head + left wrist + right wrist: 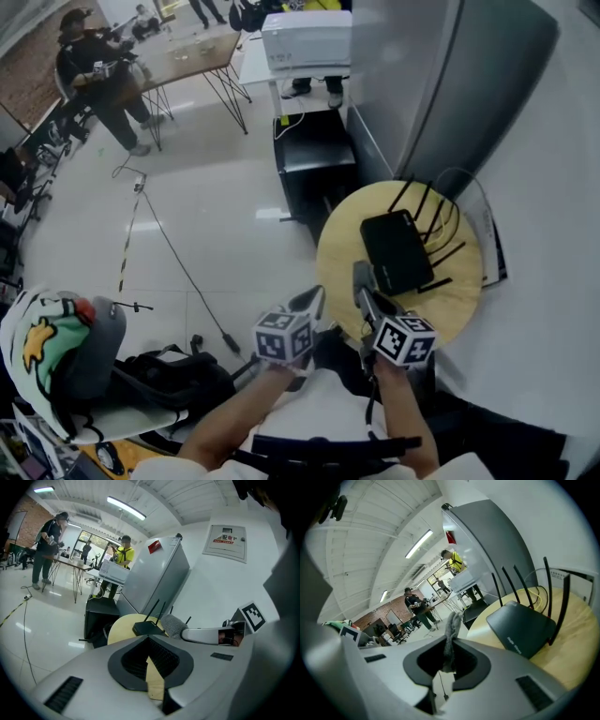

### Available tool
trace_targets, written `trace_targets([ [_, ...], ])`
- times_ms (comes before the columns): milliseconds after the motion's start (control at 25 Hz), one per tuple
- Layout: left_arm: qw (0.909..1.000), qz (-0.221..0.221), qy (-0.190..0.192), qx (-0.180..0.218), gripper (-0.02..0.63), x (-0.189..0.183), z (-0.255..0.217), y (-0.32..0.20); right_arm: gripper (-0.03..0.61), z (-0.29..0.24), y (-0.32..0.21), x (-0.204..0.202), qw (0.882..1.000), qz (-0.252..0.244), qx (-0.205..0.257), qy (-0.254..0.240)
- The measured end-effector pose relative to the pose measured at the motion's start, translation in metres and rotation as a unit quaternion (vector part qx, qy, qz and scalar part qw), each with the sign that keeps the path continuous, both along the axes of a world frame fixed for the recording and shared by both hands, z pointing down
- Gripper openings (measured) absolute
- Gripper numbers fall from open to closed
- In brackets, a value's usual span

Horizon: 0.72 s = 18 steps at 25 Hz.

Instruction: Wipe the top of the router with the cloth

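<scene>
1. Right gripper (450, 645): jaws clamped on the grey cloth (452, 623), which sticks up out of the tips.
2. Cloth sits just beside the near edge of the router (398, 251), not on its top.
3. Router lies flat on the round wooden table (342, 246), antennas up on the far side.
4. Left gripper (149, 640): jaws pressed together, nothing between them, off the table's near-left edge.
</scene>
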<state>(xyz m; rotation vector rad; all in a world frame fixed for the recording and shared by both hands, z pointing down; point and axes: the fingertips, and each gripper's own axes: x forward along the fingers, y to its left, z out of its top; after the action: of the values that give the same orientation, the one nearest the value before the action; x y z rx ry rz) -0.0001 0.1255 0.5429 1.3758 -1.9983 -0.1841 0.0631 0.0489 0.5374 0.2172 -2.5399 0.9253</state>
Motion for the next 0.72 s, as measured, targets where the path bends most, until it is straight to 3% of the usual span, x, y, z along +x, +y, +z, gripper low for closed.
trace_targets([
  [280,0.9988,0.045,0.002,-0.021,-0.002,-0.037,0.005,-0.061,0.040,0.023,-0.047,-0.032,0.998,0.042,-0.038,0.027],
  [720,0.9884,0.135,0.008,-0.069,-0.002,-0.049,0.028,-0.136,0.041,0.057,-0.110,-0.028,0.981,0.162,-0.087,0.066],
])
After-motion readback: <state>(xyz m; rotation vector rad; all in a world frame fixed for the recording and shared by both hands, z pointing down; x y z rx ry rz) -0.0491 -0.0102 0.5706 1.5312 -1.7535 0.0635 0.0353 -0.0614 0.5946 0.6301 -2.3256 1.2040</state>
